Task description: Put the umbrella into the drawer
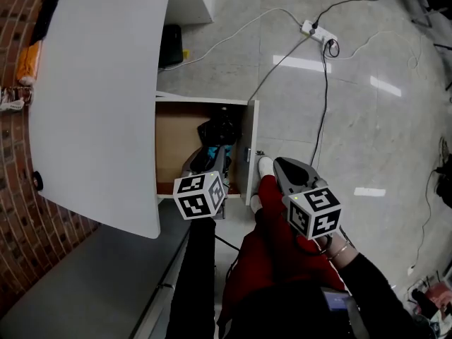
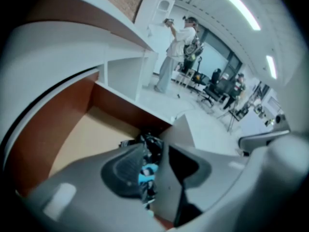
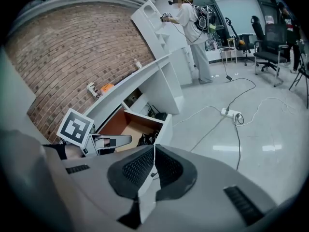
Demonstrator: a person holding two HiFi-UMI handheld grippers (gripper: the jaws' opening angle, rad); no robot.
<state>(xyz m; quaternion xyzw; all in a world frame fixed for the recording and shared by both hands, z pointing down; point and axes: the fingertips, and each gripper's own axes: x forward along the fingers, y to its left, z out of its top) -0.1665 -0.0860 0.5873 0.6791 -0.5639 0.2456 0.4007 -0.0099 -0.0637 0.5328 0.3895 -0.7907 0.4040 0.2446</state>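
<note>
The wooden drawer (image 1: 176, 143) (image 2: 91, 129) (image 3: 126, 125) stands pulled out from under the white counter. A black folded umbrella (image 1: 219, 129) (image 2: 152, 141) (image 3: 147, 139) with a blue patch lies inside it, against the far right side behind the white drawer front (image 1: 252, 150). My left gripper (image 1: 215, 154) (image 2: 155, 153) hangs over the drawer, pointing down at the umbrella, jaws apart; the umbrella shows through the gap below them, not pressed. My right gripper (image 1: 279, 164) (image 3: 153, 151) hovers outside the drawer front, jaws together with nothing held.
The white counter top (image 1: 99, 97) overhangs the drawer on the left, beside a brick wall (image 1: 14, 140). A power strip (image 1: 318, 30) and cables (image 1: 325, 111) lie on the floor beyond. My red-clad leg (image 1: 272, 239) is by the drawer front. A person (image 3: 193, 28) stands far off at a cabinet.
</note>
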